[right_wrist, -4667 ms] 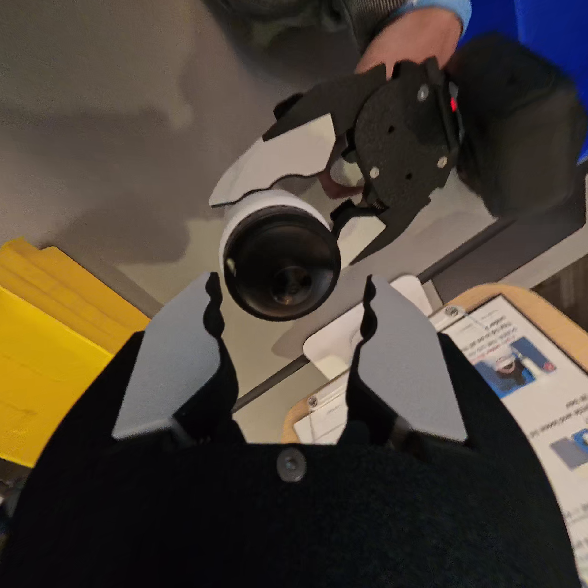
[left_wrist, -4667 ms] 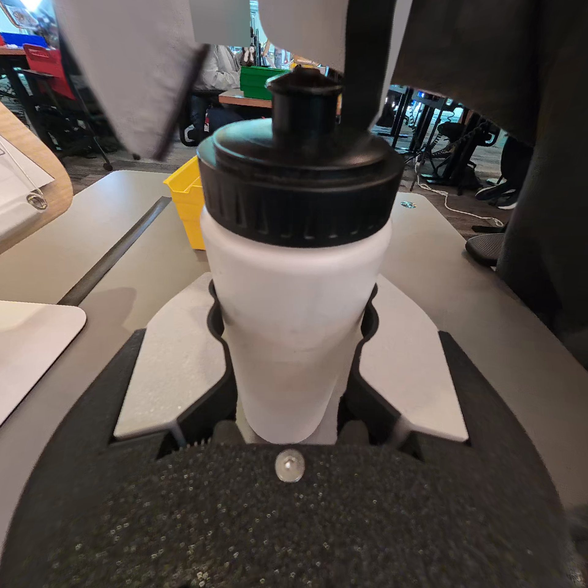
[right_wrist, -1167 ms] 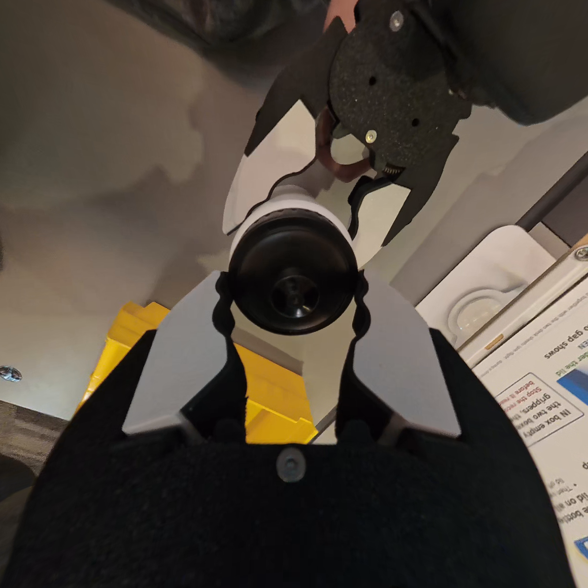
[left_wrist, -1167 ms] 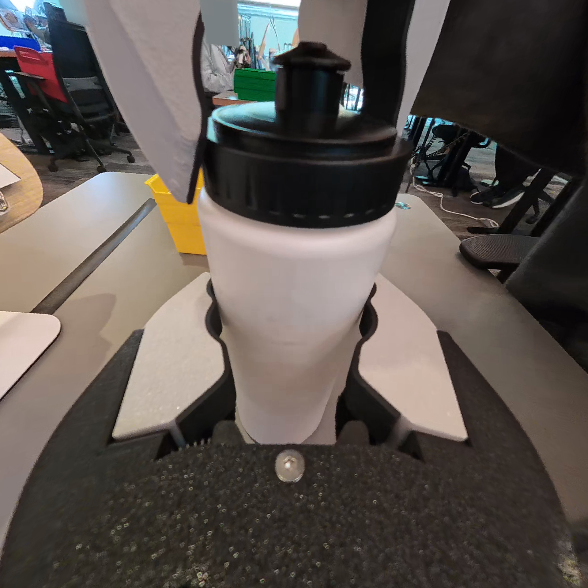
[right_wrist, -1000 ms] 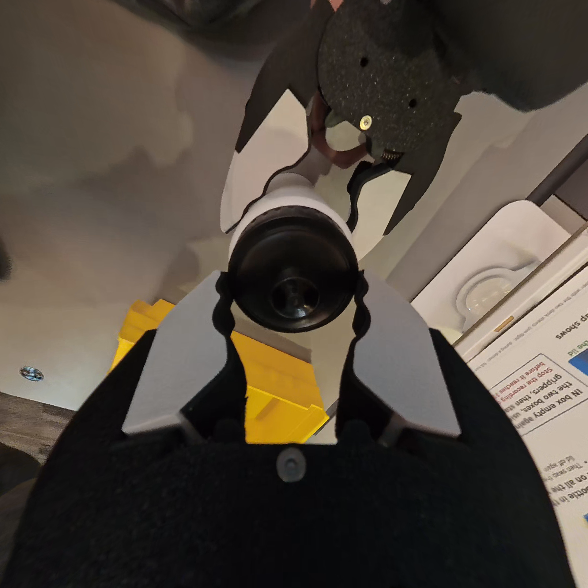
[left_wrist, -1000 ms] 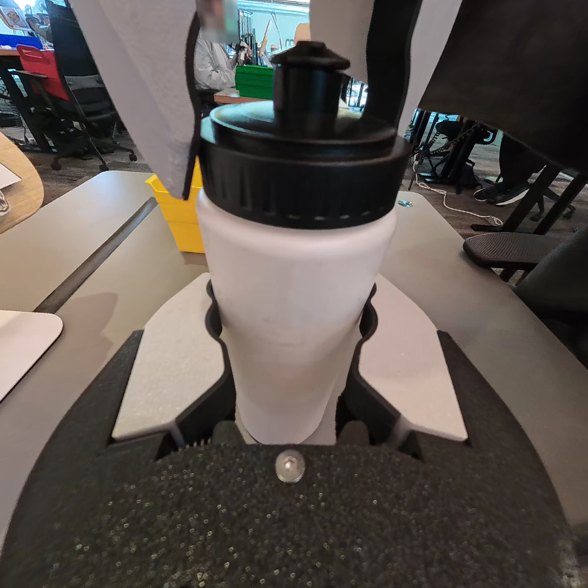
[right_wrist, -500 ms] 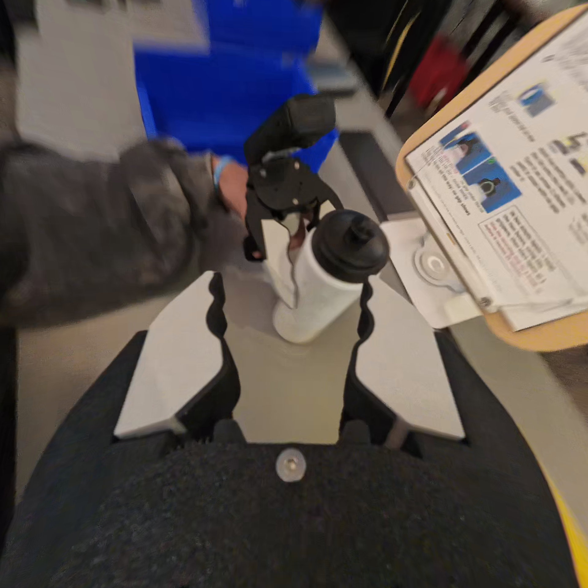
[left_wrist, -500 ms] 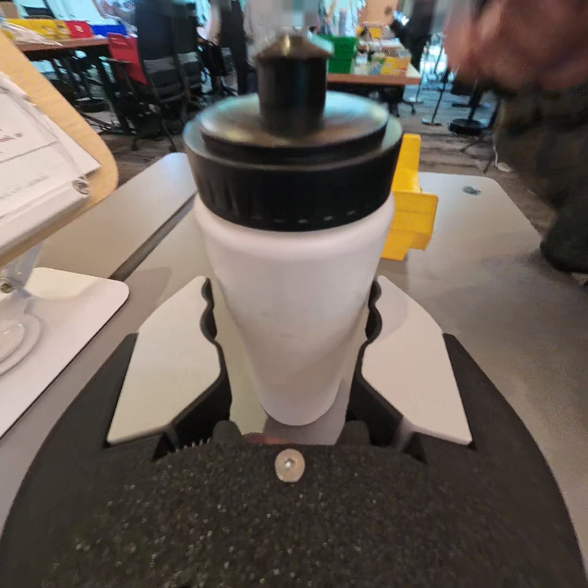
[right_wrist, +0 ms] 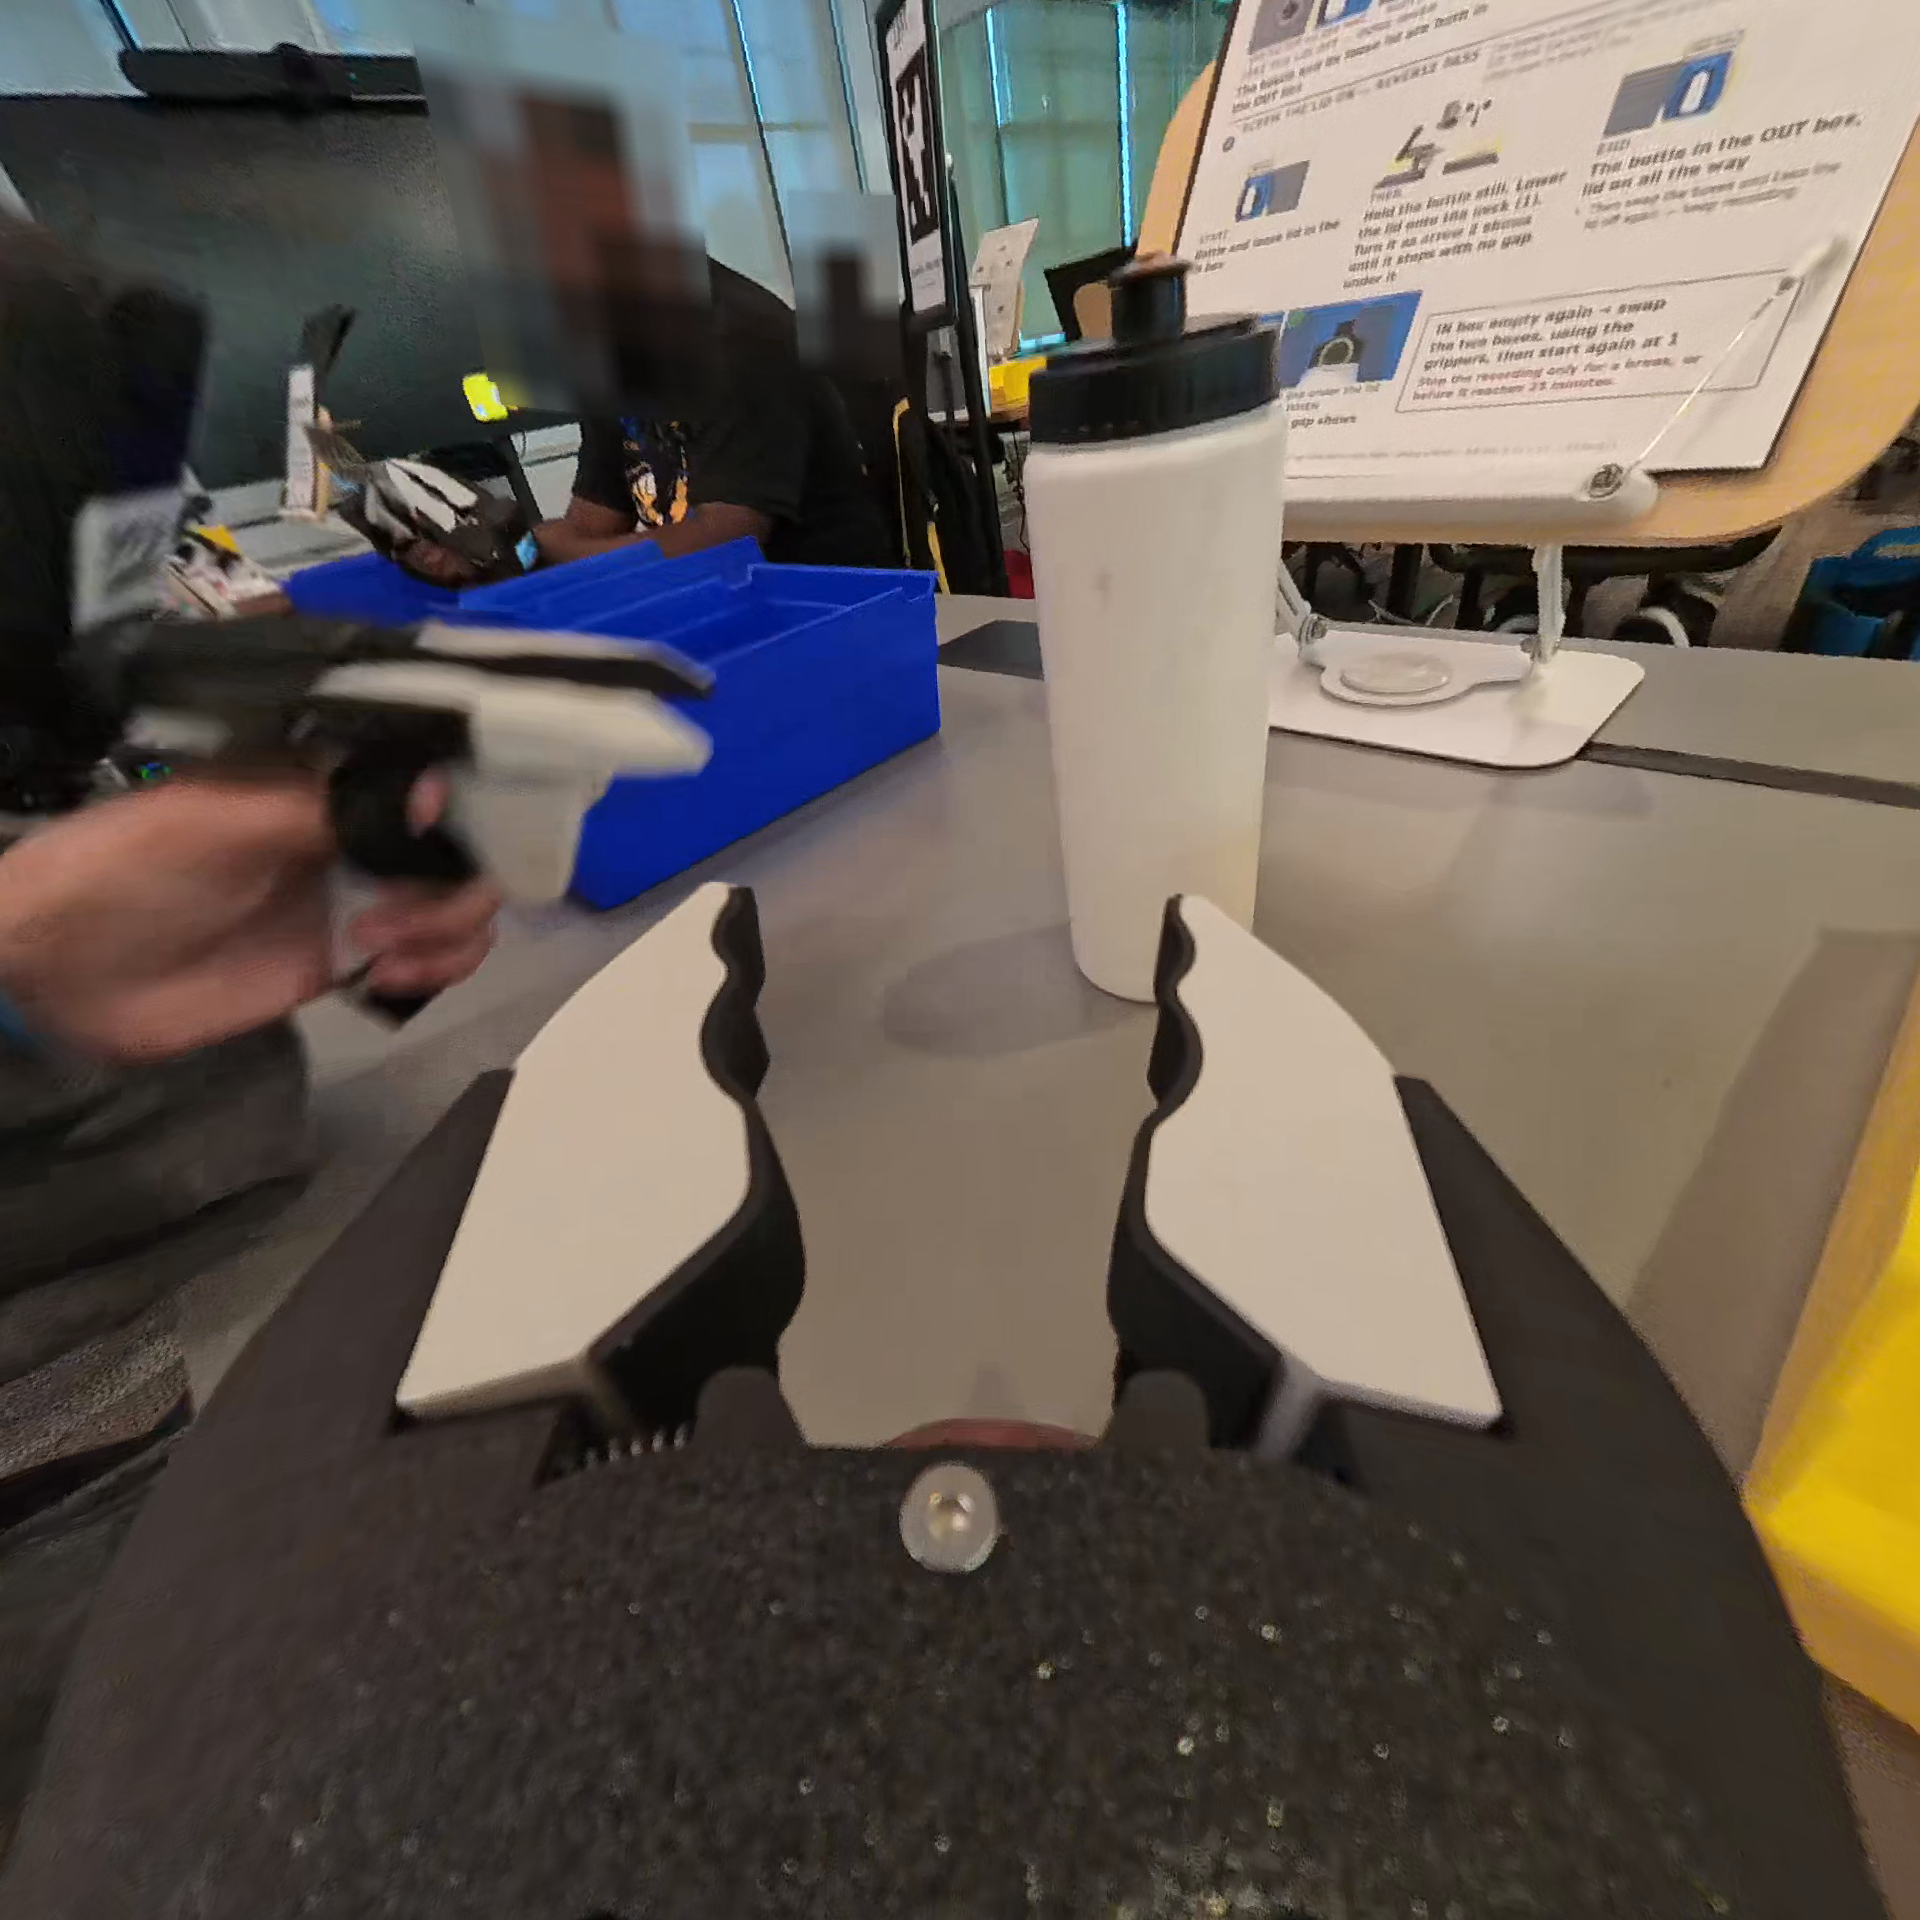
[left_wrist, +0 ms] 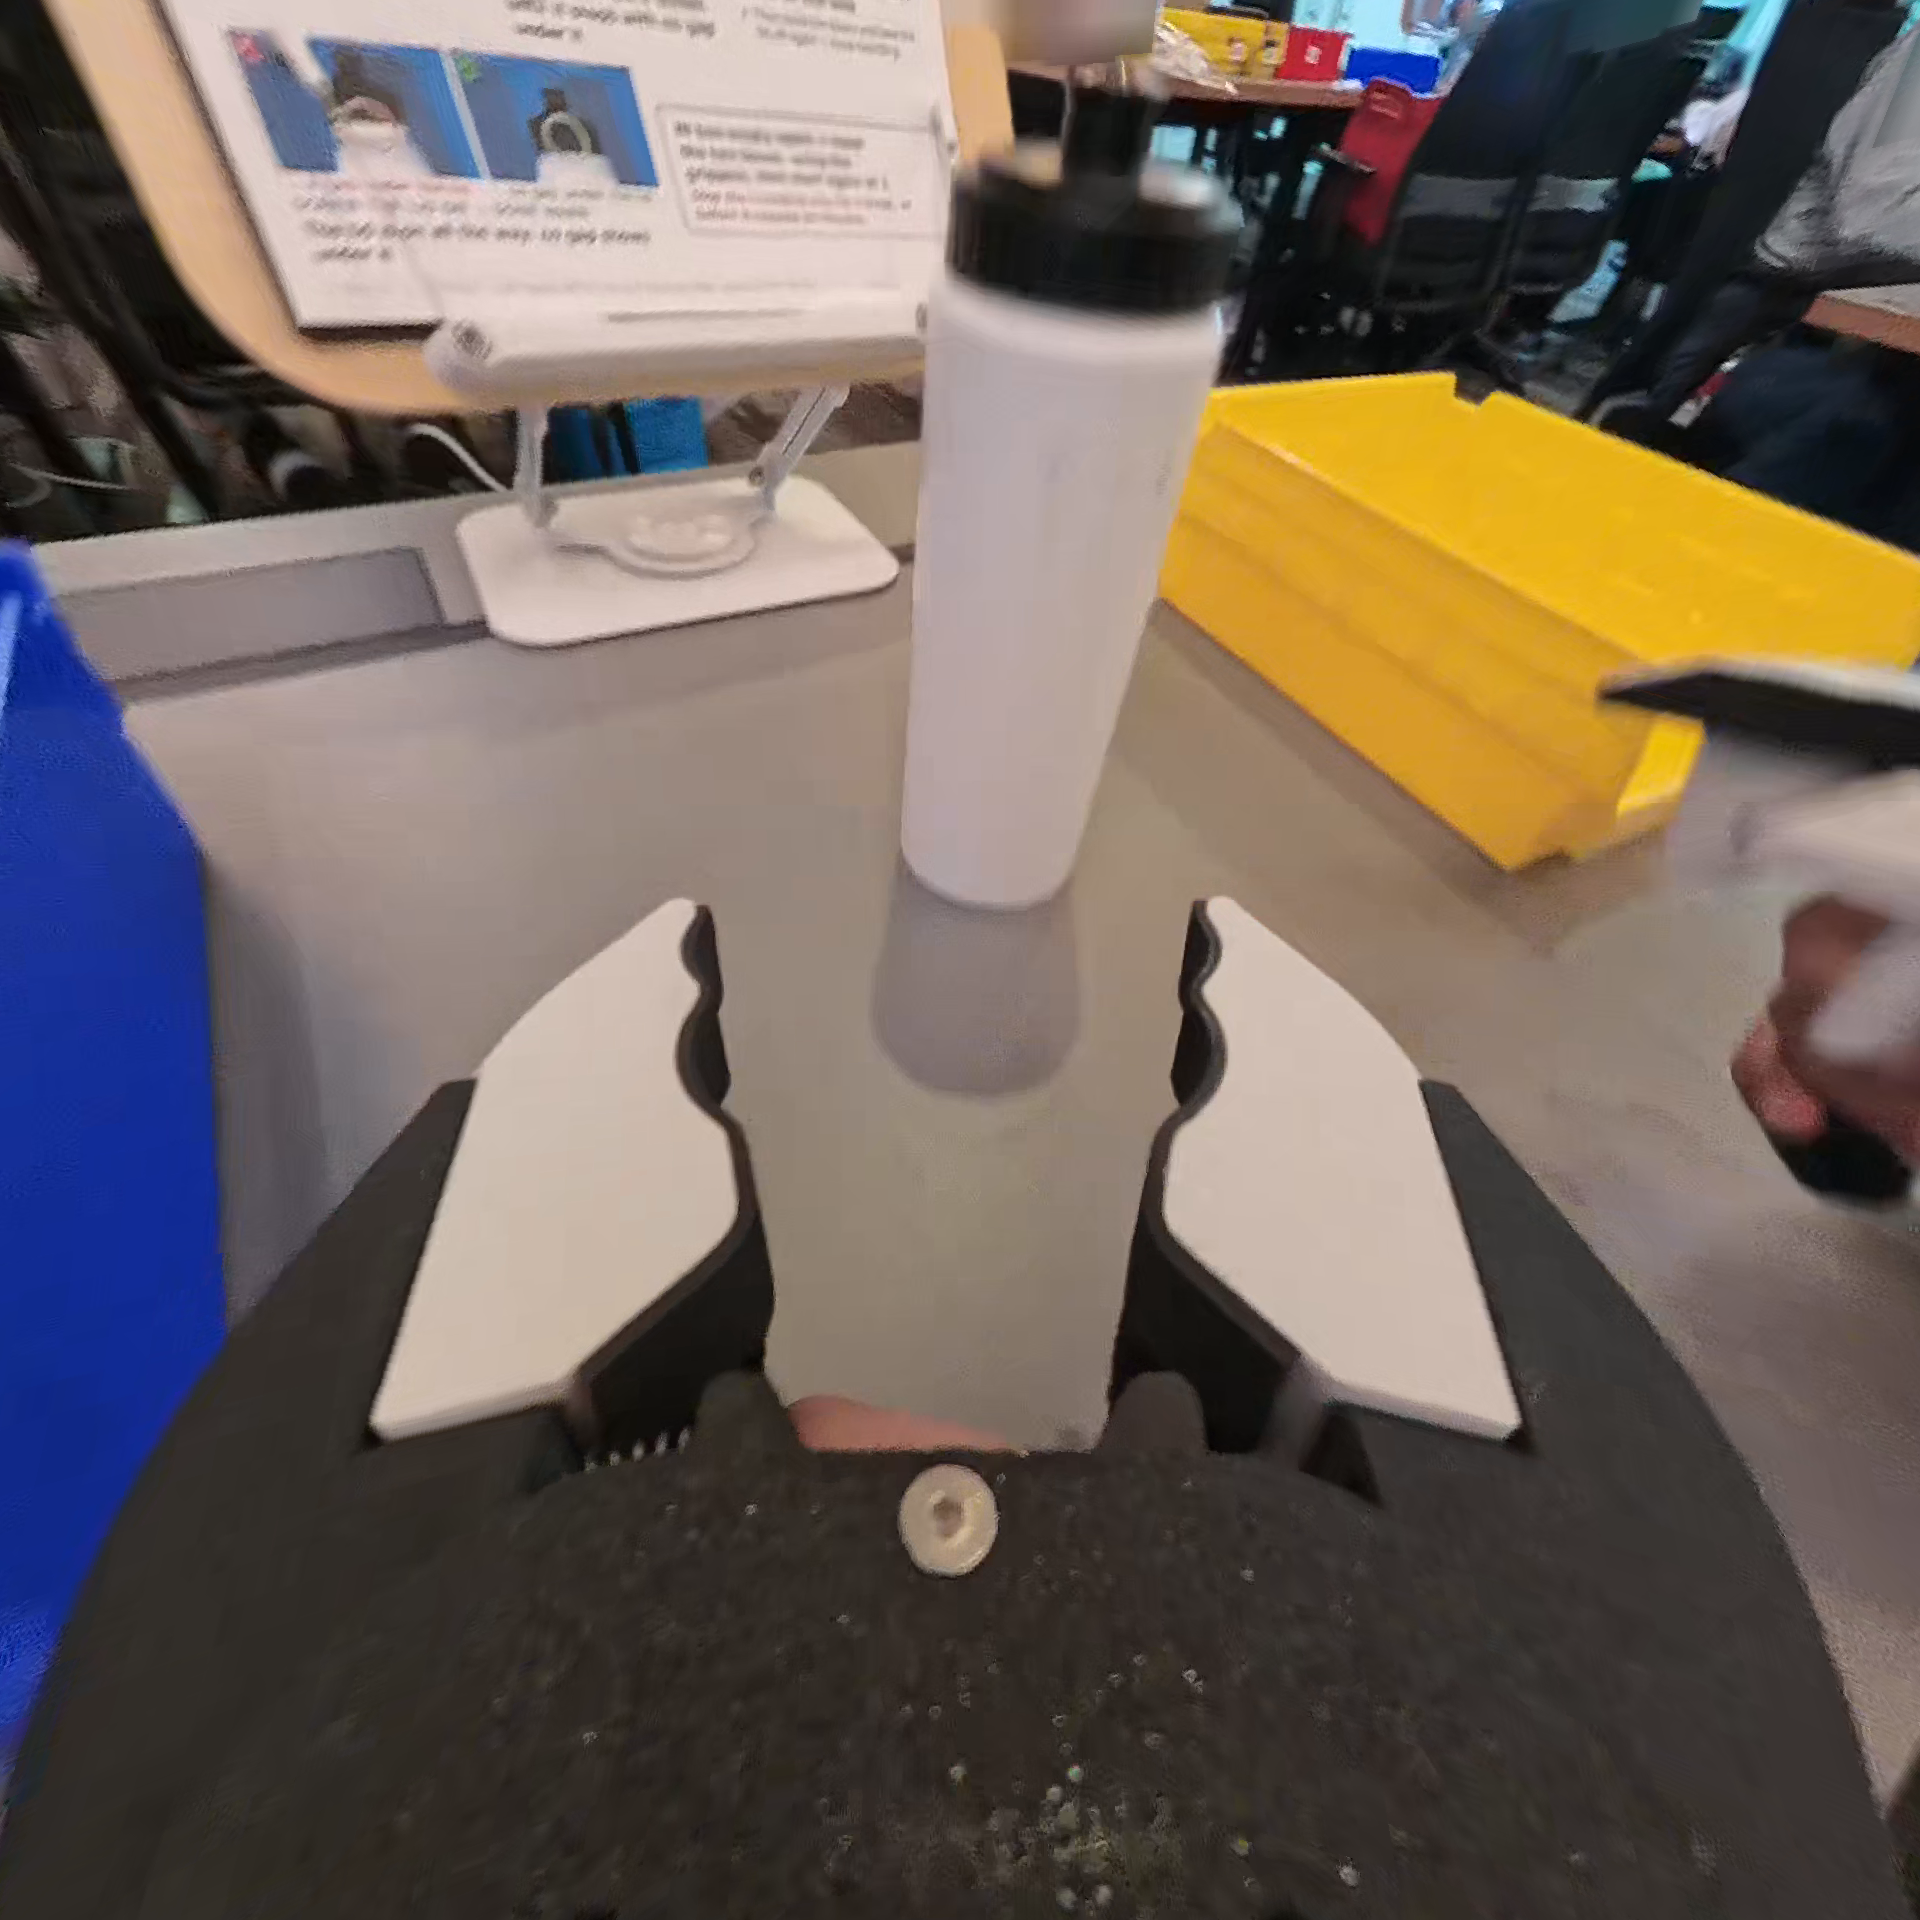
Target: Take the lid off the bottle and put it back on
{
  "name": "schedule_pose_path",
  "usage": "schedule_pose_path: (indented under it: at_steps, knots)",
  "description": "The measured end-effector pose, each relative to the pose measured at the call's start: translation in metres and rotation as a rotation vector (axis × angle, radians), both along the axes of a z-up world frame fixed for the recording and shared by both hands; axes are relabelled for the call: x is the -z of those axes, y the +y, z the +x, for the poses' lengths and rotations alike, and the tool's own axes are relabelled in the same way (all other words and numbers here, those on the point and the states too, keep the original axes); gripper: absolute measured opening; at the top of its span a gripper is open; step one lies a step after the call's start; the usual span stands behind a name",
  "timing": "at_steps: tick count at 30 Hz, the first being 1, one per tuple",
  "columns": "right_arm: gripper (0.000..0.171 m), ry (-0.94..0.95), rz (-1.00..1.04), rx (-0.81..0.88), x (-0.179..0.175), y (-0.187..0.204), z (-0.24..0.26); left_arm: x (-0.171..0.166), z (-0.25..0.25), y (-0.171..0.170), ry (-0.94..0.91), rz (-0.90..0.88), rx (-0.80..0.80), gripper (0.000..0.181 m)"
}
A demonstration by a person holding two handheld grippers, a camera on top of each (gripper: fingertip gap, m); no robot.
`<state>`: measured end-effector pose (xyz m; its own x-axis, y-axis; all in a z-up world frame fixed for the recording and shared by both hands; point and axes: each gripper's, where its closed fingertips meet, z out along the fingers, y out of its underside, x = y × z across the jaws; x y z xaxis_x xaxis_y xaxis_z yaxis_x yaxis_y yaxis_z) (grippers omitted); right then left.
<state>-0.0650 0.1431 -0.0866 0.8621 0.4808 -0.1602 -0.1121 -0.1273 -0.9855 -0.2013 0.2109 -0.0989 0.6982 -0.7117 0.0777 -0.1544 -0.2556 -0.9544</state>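
1. The white bottle stands upright on the grey table, at twelve o'clock in the left wrist view.
2. Its black lid, with a spout, sits on top.

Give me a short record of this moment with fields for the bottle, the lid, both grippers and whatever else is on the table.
bottle: white bottle, upright on the grey table, held by neither gripper
lid: black lid on the bottle's neck
left gripper: left gripper, jaws apart, empty, short of the bottle
right gripper: right gripper, jaws apart, empty
left side: blue bin
right side: yellow bin
behind: instruction sheet on a stand
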Motion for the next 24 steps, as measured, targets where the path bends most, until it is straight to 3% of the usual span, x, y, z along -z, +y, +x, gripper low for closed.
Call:
schedule_pose_path:
  at_steps: [3,5,7,11,16,19,24]
  knots:
    - [0.071,-0.029,0.088,0.026,-0.005,0.002,0.004,0.027,-0.018,-0.045,-0.071,-0.039,0.025,0.073]
    - [0.065,-0.036,0.101,0.018,-0.007,0.001,0.003,0.024,-0.016,-0.060,-0.106,-0.095,0.077,0.082]
    - [0.064,-0.063,0.082,0.017,-0.002,0.002,0.003,0.014,-0.016,-0.060,-0.157,-0.054,0.081,0.079]
    - [0.067,-0.144,0.072,0.053,0.006,0.007,0.007,0.011,-0.020,-0.046,-0.088,0.045,0.047,0.078]
    - [0.077,-0.154,0.029,0.077,0.018,0.018,0.005,0.018,-0.019,-0.047,-0.105,-0.027,0.071,0.076]
    - [0.090,-0.113,-0.040,0.088,0.026,0.046,-0.009,0.018,-0.015,-0.051,-0.097,-0.017,0.088,0.075]
    - [0.107,-0.146,-0.098,0.174,0.039,0.126,-0.015,0.022,-0.002,-0.060,-0.043,0.006,0.143,0.075]
